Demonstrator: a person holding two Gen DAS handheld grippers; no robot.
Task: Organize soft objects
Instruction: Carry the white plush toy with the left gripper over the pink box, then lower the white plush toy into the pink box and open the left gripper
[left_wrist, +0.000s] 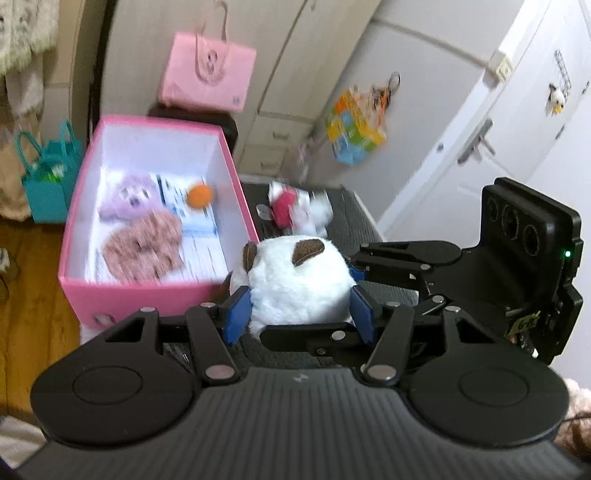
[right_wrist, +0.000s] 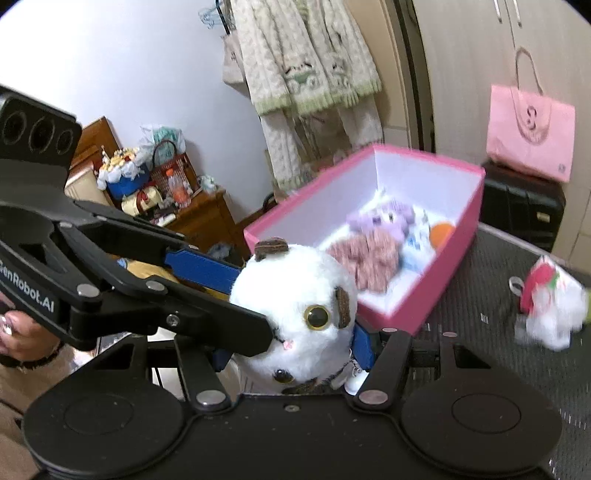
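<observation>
2 hand-held grippers, left (left_wrist: 299, 314) marked "GenRobot.AI", right (right_wrist: 291, 350), clamp 1 white plush (left_wrist: 295, 280).

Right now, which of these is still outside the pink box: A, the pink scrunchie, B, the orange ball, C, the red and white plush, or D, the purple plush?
C: the red and white plush lies on the dark surface beside the pink box, while the others sit inside.

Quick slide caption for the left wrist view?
Both grippers, left and right, clamp a white plush cat beside the pink box of soft toys.
</observation>
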